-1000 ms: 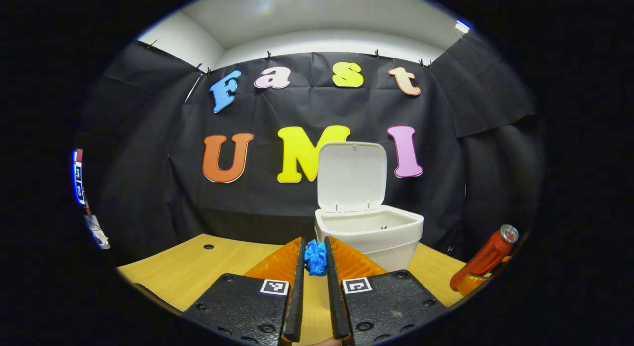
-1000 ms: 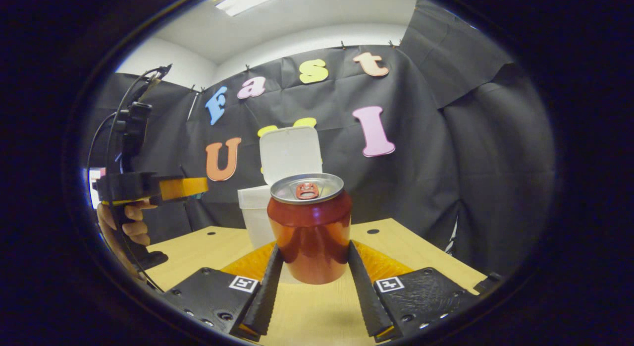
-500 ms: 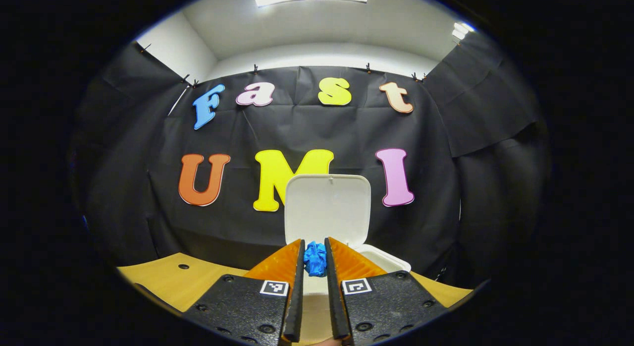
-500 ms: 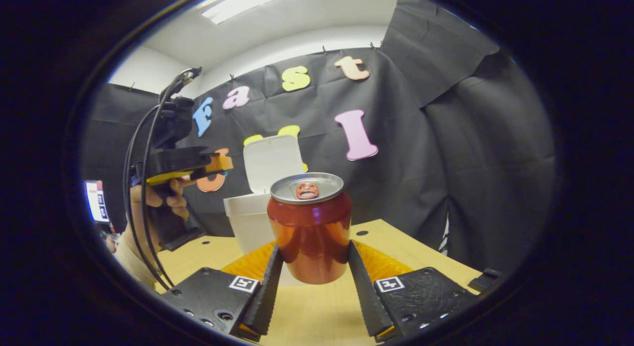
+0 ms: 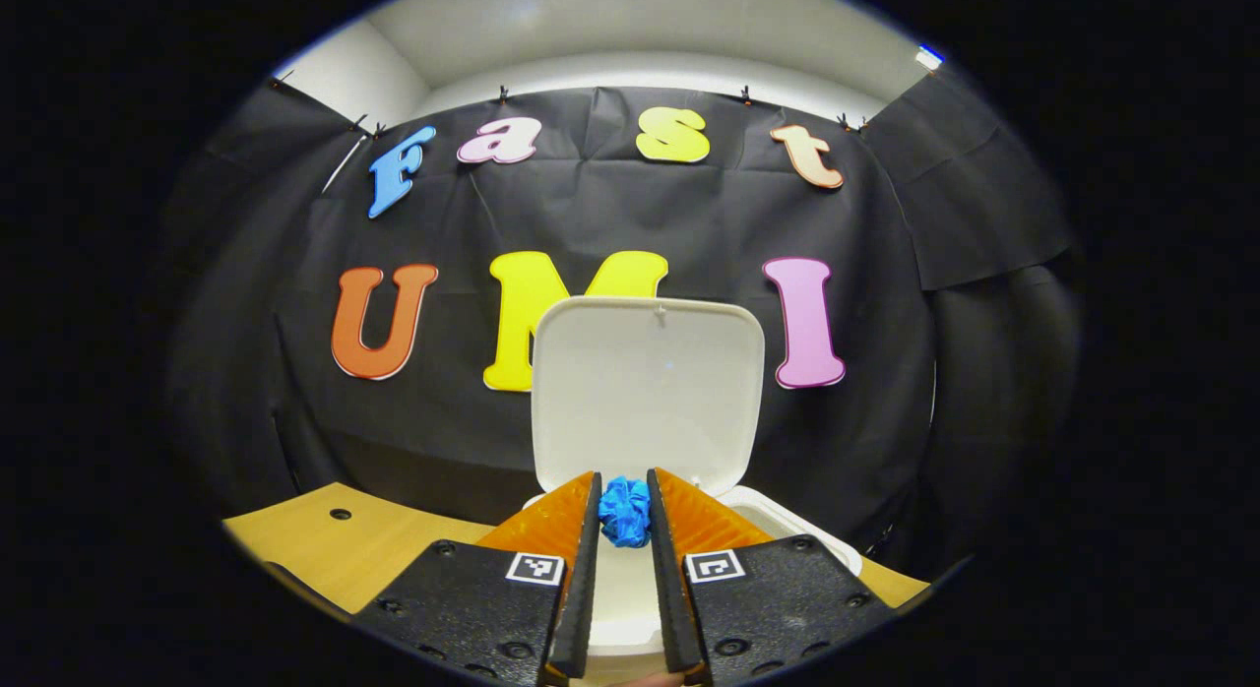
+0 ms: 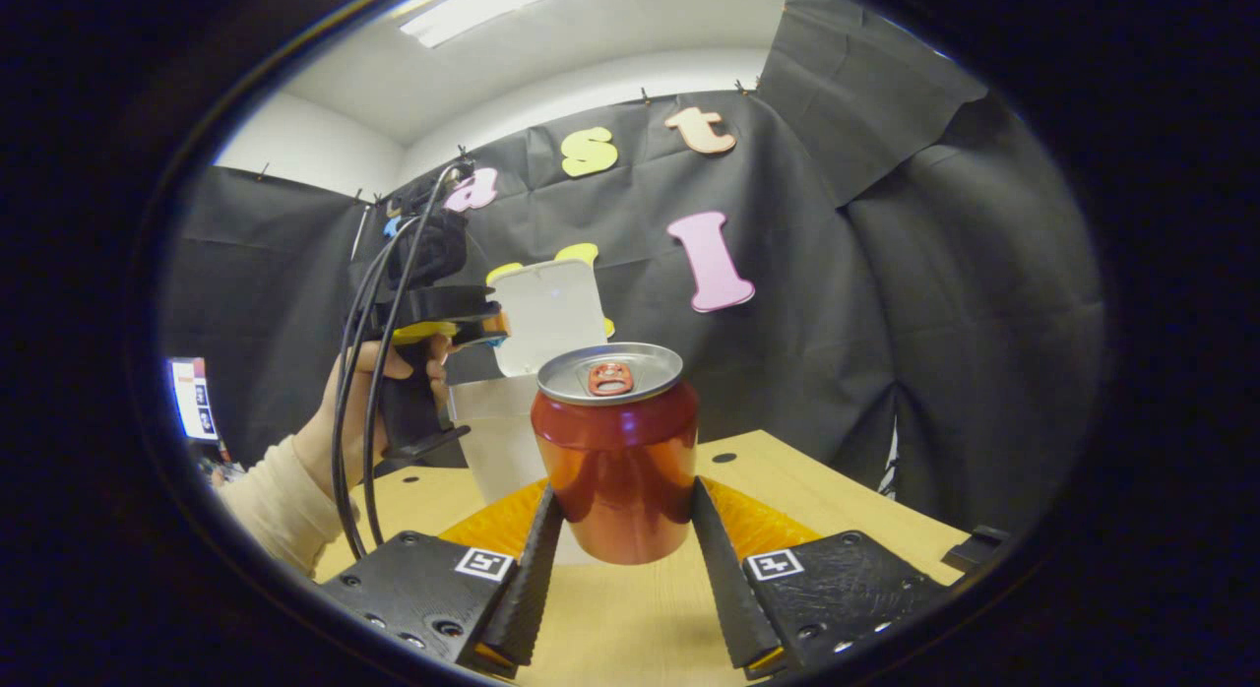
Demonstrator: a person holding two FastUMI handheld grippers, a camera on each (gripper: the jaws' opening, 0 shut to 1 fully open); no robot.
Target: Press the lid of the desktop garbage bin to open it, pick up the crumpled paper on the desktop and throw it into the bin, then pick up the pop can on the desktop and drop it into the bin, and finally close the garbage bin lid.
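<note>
A crumpled blue paper (image 5: 624,512) sits pinched between the fingers of my left gripper (image 5: 624,485), which is shut on it. It hangs over the near rim of the white bin (image 5: 793,531), whose lid (image 5: 647,392) stands upright and open behind. In the right gripper view, my right gripper (image 6: 618,498) is shut on the red pop can (image 6: 615,451), which is upright with its silver top showing. Farther off to the left, the left gripper (image 6: 480,325) reaches over the bin (image 6: 495,433) in front of its raised lid (image 6: 551,311).
The wooden table (image 6: 630,618) has small round holes in it, and its left part (image 5: 325,547) lies bare beside the bin. A hand (image 6: 379,377) and a light sleeve (image 6: 266,490) hold the left gripper, with black cables trailing down.
My left gripper has carried the blue paper forward from short of the bin to over its open rim. The right gripper keeps the can and has turned slightly.
</note>
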